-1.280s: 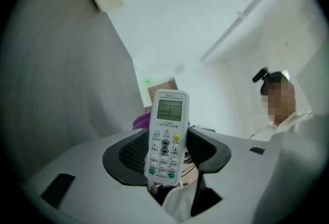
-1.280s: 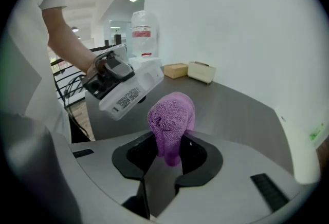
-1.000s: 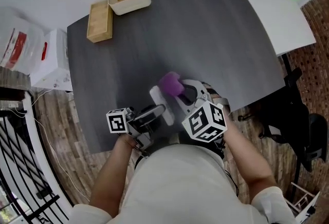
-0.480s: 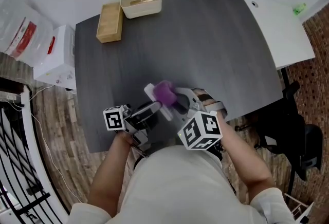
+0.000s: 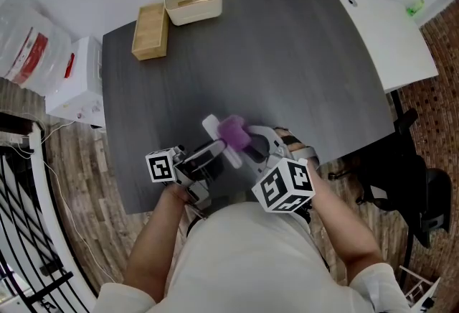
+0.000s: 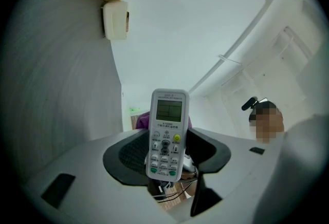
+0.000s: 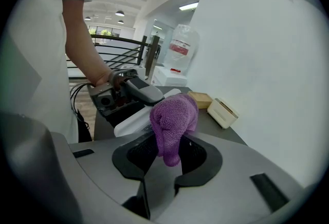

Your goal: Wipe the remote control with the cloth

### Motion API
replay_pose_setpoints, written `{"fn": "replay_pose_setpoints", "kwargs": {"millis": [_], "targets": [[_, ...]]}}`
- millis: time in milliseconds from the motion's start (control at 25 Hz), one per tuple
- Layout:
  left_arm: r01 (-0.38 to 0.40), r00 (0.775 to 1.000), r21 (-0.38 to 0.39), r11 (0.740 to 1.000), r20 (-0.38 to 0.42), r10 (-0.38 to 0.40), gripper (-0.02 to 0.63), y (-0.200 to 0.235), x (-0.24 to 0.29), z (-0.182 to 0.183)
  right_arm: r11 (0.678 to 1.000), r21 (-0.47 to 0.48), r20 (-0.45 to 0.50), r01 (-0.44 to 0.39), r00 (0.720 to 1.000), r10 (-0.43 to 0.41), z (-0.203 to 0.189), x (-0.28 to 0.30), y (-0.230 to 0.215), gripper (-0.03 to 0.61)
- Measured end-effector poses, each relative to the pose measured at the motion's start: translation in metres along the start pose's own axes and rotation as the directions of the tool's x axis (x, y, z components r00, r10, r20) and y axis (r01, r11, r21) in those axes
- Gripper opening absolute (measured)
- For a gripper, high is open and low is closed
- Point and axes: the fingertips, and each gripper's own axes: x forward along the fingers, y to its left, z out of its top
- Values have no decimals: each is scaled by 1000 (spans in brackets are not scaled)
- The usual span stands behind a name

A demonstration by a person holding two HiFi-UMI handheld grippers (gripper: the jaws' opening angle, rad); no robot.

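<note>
My left gripper (image 5: 210,154) is shut on the lower end of a white remote control (image 5: 213,131), which sticks up and away from me. In the left gripper view the remote (image 6: 166,135) stands upright between the jaws (image 6: 167,152), its screen and buttons facing the camera. My right gripper (image 5: 251,143) is shut on a bunched purple cloth (image 5: 233,132) that lies against the remote's upper part. In the right gripper view the cloth (image 7: 173,124) bulges out of the jaws (image 7: 168,154) and touches the remote's white back (image 7: 134,123). A bit of cloth (image 6: 144,120) shows behind the remote.
Both grippers hover over the near edge of a dark grey table (image 5: 287,53). A wooden box (image 5: 150,31) and a cream box (image 5: 192,1) stand at its far left corner. A white box (image 5: 77,83) sits left of the table, a dark chair (image 5: 412,161) to its right.
The cloth has slid along the remote towards me, so the remote's far end now sticks out beyond it. Both grippers have shifted slightly left.
</note>
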Motion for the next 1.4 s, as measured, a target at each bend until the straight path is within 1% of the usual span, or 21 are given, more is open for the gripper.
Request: {"fn": "replay_pose_setpoints", "kwargs": {"millis": [160, 360, 480, 600, 680, 800, 880, 960, 1040, 1120, 1160, 1200, 1240, 1280, 1320, 1360, 1400], "targets": [[8, 999, -12, 1000, 32, -7, 224, -1, -2, 2, 1000, 4, 1, 11, 1000, -11, 0, -3, 2, 114], [10, 998, -23, 1000, 65, -8, 224, 0, -5, 4, 1000, -15, -5, 5, 1000, -5, -3, -7, 9, 114], [-10, 996, -17, 1000, 89, 12, 224, 3, -9, 7, 999, -36, -17, -12, 1000, 11, -6, -8, 15, 114], [-33, 990, -15, 999, 134, 35, 224, 6, -15, 16, 997, -71, -39, -43, 998, 40, -10, -10, 23, 114], [-57, 986, -12, 998, 156, 58, 222, 9, -18, 22, 994, -91, -55, -60, 997, 56, -14, -9, 30, 114], [-102, 981, -9, 995, 167, 102, 222, 15, -19, 23, 992, -101, -73, -82, 995, 75, -20, -8, 39, 114], [-133, 975, -14, 991, 177, 134, 221, 20, -22, 22, 988, -109, -88, -111, 991, 102, -25, -8, 49, 114], [-171, 967, -20, 985, 186, 172, 221, 26, -26, 21, 979, -119, -103, -162, 983, 151, -30, -8, 62, 114], [-212, 958, -26, 977, 193, 213, 220, 33, -30, 21, 966, -115, -115, -234, 969, 221, -36, -9, 77, 114], [-259, 946, -25, 966, 197, 258, 219, 41, -34, 22, 949, -81, -116, -306, 948, 296, -42, -10, 92, 114], [-292, 938, -18, 956, 190, 290, 219, 46, -36, 21, 942, -61, -114, -329, 940, 321, -44, -11, 96, 114], [-338, 926, -6, 941, 175, 334, 219, 51, -37, 19, 939, -45, -113, -341, 936, 334, -47, -11, 98, 114], [-396, 908, 12, 918, 150, 390, 219, 59, -39, 16, 938, -34, -115, -344, 934, 338, -51, -10, 99, 114], [-464, 882, 37, 885, 115, 458, 219, 67, -41, 11, 939, -25, -118, -343, 934, 338, -55, -10, 99, 114], [-538, 843, 74, 840, 74, 533, 219, 77, -45, 5, 939, -17, -122, -343, 933, 339, -59, -9, 99, 114], [-610, 791, 123, 783, 31, 611, 219, 87, -50, -1, 939, -9, -125, -344, 932, 340, -64, -9, 99, 114], [-670, 733, 170, 723, -6, 681, 219, 97, -54, -7, 939, 1, -128, -345, 931, 342, -69, -10, 100, 114]]}}
